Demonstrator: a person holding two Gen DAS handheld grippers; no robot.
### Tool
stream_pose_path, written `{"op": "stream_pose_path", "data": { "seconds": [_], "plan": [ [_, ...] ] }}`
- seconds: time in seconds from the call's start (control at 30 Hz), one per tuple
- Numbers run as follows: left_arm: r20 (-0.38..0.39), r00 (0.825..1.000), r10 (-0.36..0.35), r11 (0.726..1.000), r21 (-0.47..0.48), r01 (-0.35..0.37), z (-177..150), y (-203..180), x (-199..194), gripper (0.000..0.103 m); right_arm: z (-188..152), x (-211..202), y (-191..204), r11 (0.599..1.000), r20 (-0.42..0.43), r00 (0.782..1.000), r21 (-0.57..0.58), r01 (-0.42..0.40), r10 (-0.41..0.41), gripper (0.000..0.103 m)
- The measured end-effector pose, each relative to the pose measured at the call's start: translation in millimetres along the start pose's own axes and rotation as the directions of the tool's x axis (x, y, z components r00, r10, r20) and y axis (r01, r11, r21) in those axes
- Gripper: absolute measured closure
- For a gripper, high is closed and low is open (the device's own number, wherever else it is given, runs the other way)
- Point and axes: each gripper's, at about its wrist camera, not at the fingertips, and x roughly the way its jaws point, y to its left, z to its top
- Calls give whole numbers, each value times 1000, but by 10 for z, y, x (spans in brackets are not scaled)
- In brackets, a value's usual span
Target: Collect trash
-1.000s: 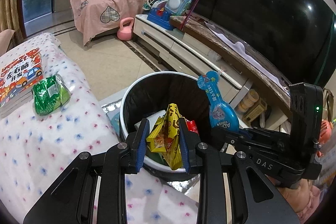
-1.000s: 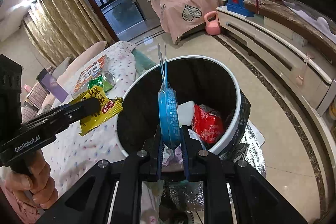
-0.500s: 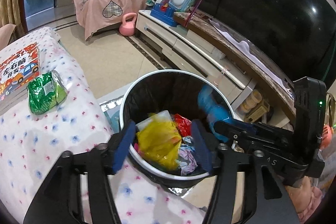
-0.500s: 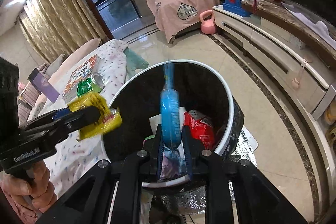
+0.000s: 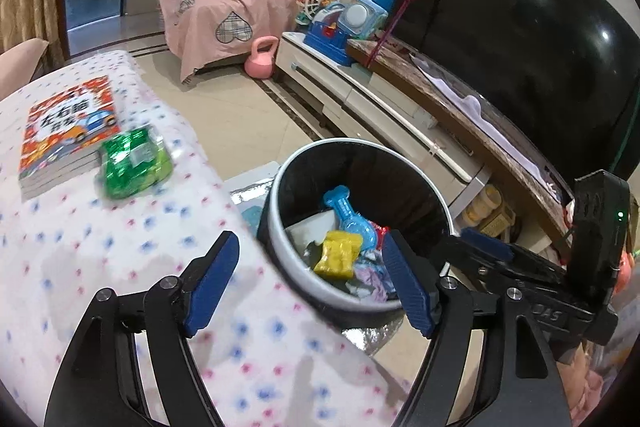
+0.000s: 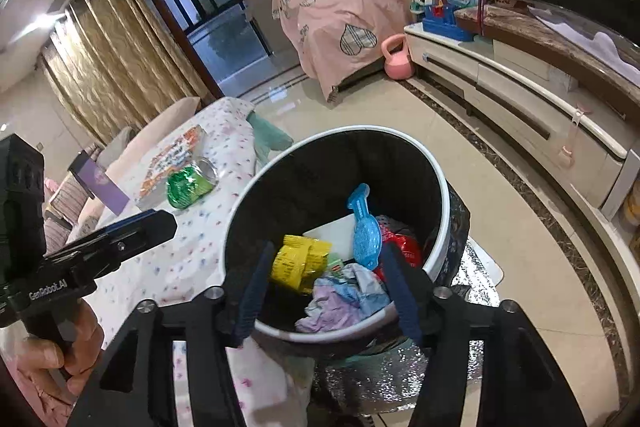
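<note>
left gripper (image 5: 308, 283), right gripper (image 6: 324, 287): both wide, empty | bin (image 6: 432, 183): yellow wrapper (image 6: 298, 261), blue toy (image 6: 366, 231) inside | left: 1 green packet (image 5: 134, 163) on table

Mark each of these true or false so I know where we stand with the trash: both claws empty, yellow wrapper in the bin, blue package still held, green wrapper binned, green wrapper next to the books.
1. Both claws are empty. True: the left claw and the right claw stand open with nothing between the fingers.
2. The yellow wrapper lies in the trash bin. True.
3. The blue package is held by the right claw. False: it lies inside the bin, beside the yellow wrapper.
4. The green wrapper is in the bin. False: it lies on the dotted cloth.
5. The green wrapper lies next to the stack of books. True.
</note>
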Motion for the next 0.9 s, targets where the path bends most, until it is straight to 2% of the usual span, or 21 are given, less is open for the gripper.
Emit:
{"op": "stream_pose_path", "data": {
  "seconds": [0.1, 0.2, 0.4, 0.5, 0.7, 0.8, 0.9],
  "plan": [
    [29, 1000, 6, 1000, -19, -5, -164, 104, -199, 24, -96, -141, 86, 1000, 57, 998, 13, -8, 7, 14],
    [63, 998, 21, 999, -27, -19, -352, 183, -412, 22, -205, -259, 194, 1000, 105, 994, 19, -4, 2, 6],
    [154, 986, 63, 997, -53, -55, -686, 349, -903, 16, -437, -526, 443, 1000, 205, 979, 28, -3, -3, 2],
    [212, 973, 89, 995, -55, -80, -821, 406, -1151, 14, -533, -648, 578, 1000, 248, 969, 18, 8, -12, 0],
    [339, 931, 138, 990, -45, -131, -1063, 430, -1654, 4, -696, -927, 909, 999, 334, 942, -32, 16, -5, 0],
    [403, 896, 187, 982, -44, -185, -1170, 399, -1857, 0, -773, -1111, 1116, 996, 398, 917, -76, 37, -3, 0],
    [457, 853, 252, 965, -51, -258, -1298, 399, -1969, 0, -903, -1259, 1275, 991, 481, 877, -106, 78, -17, 0]
  ]
}}
